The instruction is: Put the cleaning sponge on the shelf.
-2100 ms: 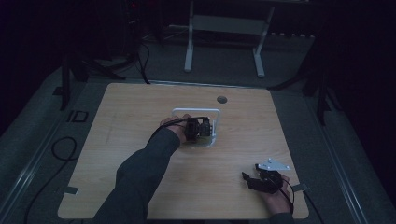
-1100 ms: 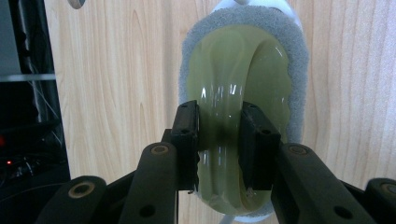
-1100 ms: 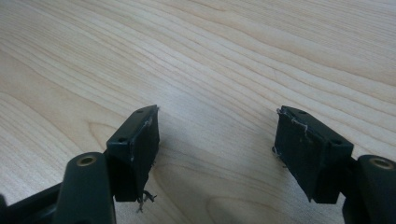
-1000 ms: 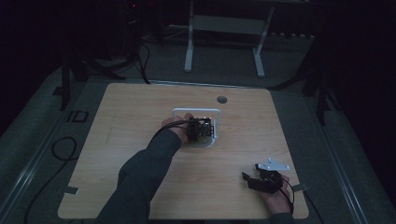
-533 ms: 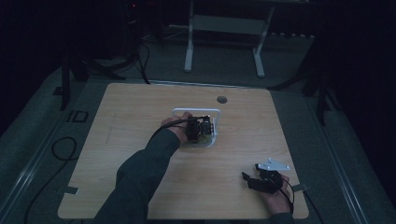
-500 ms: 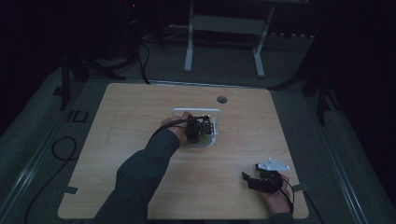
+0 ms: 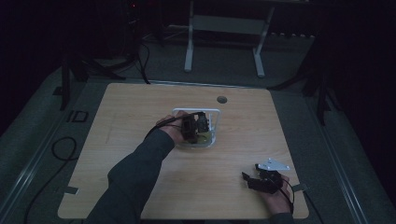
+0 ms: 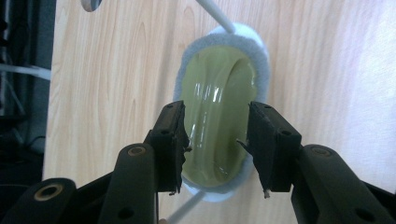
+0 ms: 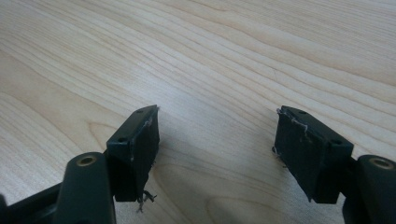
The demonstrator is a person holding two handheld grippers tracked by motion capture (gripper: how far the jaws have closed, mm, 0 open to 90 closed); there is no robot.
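You have one table (image 7: 140, 186) before you, holding one white wire rack (image 7: 212, 112) near its middle. Inside the rack lies one green oval dish (image 8: 217, 116), resting on one grey pad (image 8: 261, 51). You hold two grippers, the left gripper (image 8: 217, 147) and the right gripper (image 9: 217, 140), each with two black jaws.

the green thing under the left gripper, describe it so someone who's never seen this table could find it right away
Start at the wooden table and find the white wire frame near its middle, just below the round hole. Inside it, under the left gripper, lies a glossy olive-green oval on a pale grey-white pad. It is the one shiny green item on the table.
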